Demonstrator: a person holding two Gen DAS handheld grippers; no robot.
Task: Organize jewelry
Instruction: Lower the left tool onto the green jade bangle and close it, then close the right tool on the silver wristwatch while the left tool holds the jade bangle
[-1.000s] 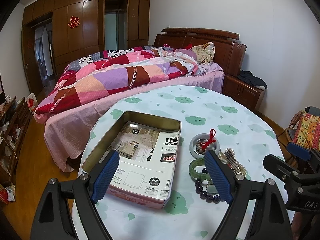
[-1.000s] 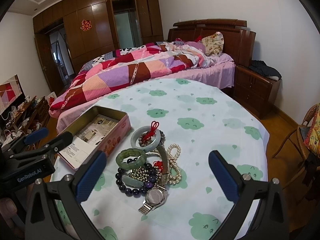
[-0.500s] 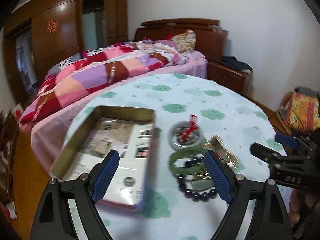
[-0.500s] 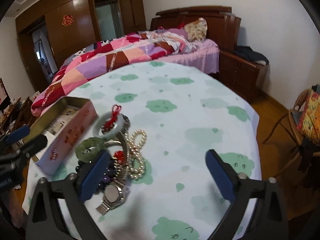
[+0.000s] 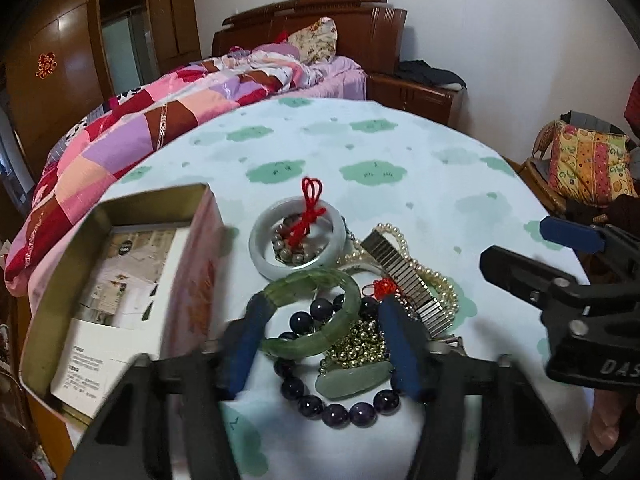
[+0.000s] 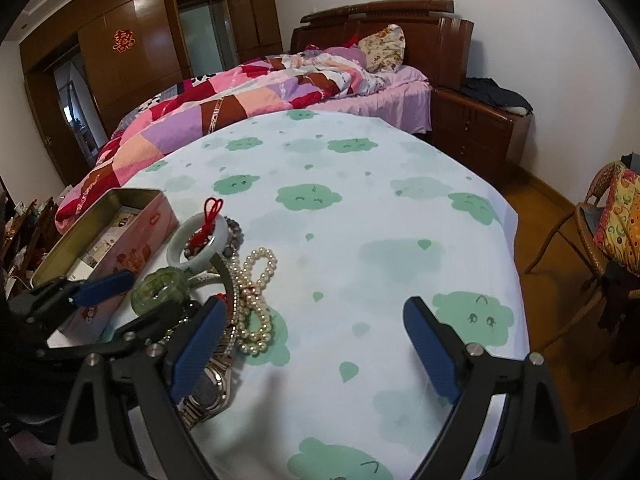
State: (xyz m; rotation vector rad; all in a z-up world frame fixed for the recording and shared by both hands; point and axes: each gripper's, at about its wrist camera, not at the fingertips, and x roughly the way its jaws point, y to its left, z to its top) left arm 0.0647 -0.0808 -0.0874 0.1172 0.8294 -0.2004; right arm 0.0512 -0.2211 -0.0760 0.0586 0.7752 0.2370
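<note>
Left gripper [image 5: 326, 344]: jaws just closing around translucent green jade bangle [image 5: 316, 312], pads apparently not yet pressing.
Right gripper [image 6: 316, 354]: released, empty.
Obstructions: dark purple bead bracelet [image 5: 336, 408], gold bead chain [image 5: 360, 344] beneath.
Beside: open pink rectangular tin [image 5: 120, 280].

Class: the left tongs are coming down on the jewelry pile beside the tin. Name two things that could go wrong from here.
1. The left tongs, which have just been closing, straddle the green bangle, lying across the dark bead bracelet; both might lift, tangled.
2. The bangle could slip and knock the white bangle or pearls.
</note>
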